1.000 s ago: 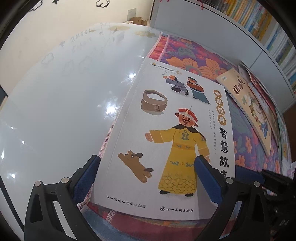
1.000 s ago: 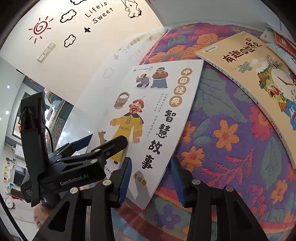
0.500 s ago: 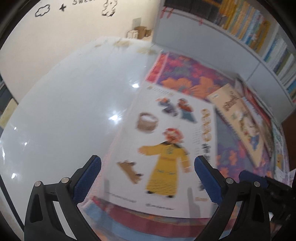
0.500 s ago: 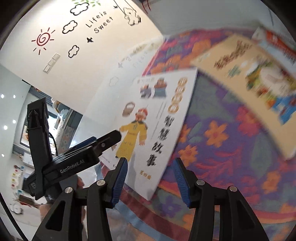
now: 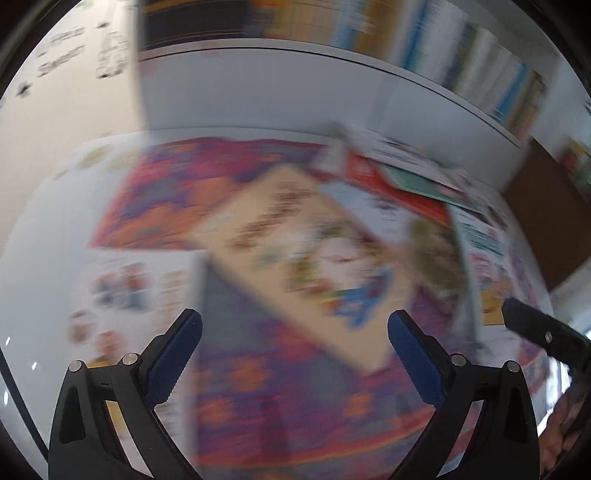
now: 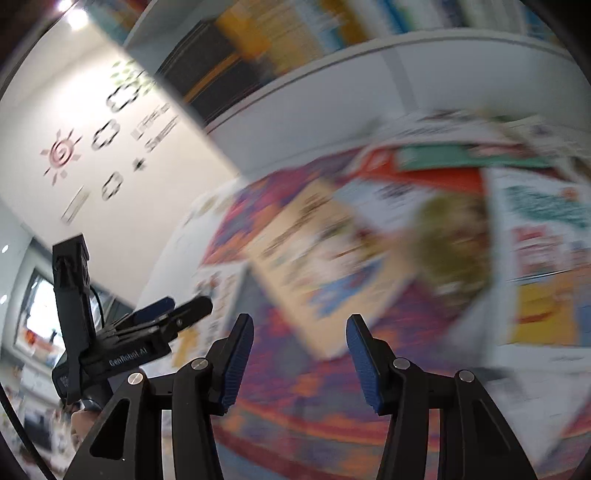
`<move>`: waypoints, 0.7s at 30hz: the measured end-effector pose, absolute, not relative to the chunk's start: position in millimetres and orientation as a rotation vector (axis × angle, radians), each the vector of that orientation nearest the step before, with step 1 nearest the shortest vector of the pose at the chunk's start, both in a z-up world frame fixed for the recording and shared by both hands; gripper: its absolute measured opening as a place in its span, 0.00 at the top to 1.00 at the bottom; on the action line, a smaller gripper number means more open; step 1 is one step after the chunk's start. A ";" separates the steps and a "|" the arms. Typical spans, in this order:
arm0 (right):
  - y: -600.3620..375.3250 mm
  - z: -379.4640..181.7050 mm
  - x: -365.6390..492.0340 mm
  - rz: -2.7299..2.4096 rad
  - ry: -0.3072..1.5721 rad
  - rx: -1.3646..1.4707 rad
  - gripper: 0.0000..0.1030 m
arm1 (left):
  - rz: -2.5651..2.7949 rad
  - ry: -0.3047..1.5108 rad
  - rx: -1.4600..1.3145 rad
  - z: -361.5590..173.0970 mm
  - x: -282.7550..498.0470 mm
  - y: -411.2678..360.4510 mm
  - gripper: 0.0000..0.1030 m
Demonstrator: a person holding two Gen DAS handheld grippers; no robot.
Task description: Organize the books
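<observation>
Both views are blurred by motion. A beige picture book (image 5: 314,251) (image 6: 325,258) lies on the flowered cloth (image 5: 258,398) (image 6: 295,373), ahead of both grippers. The white book with the yellow-robed figure (image 5: 129,288) (image 6: 218,291) lies flat to the left. Several overlapping books (image 5: 406,184) (image 6: 480,192) are piled at the right. My left gripper (image 5: 295,332) hangs above the cloth, open wide and holding nothing. My right gripper (image 6: 299,332) has its jaws opening, with nothing between them. Each gripper shows in the other's view: the left gripper (image 6: 162,314) and the right gripper (image 5: 535,332).
A shelf packed with upright books (image 5: 461,62) (image 6: 314,33) runs along the back above a white cabinet front (image 5: 295,96). Bare white tabletop (image 5: 33,258) lies left of the cloth. A hand (image 5: 565,424) shows at the right edge. The wall (image 6: 59,151) carries sun and cloud drawings.
Both grippers have lifted and swung right, away from the white book toward the beige book and the pile. The right jaws stand wider apart. The white book stays flat on the cloth.
</observation>
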State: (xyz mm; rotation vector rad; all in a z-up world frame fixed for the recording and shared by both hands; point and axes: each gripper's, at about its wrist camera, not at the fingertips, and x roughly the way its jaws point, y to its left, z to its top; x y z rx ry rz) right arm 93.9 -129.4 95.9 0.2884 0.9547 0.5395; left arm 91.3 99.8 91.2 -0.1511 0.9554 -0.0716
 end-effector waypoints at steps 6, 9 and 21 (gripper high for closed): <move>-247.0 84.3 109.2 0.341 0.921 0.362 0.49 | -0.257 0.926 -0.045 83.8 113.6 -17.9 0.02; -289.0 70.2 115.8 0.249 0.909 0.350 0.49 | -0.260 0.884 0.027 73.1 122.7 -63.3 0.03; -318.8 30.3 132.7 0.122 0.938 0.195 0.49 | -0.361 0.981 -0.009 33.5 139.3 -105.1 0.04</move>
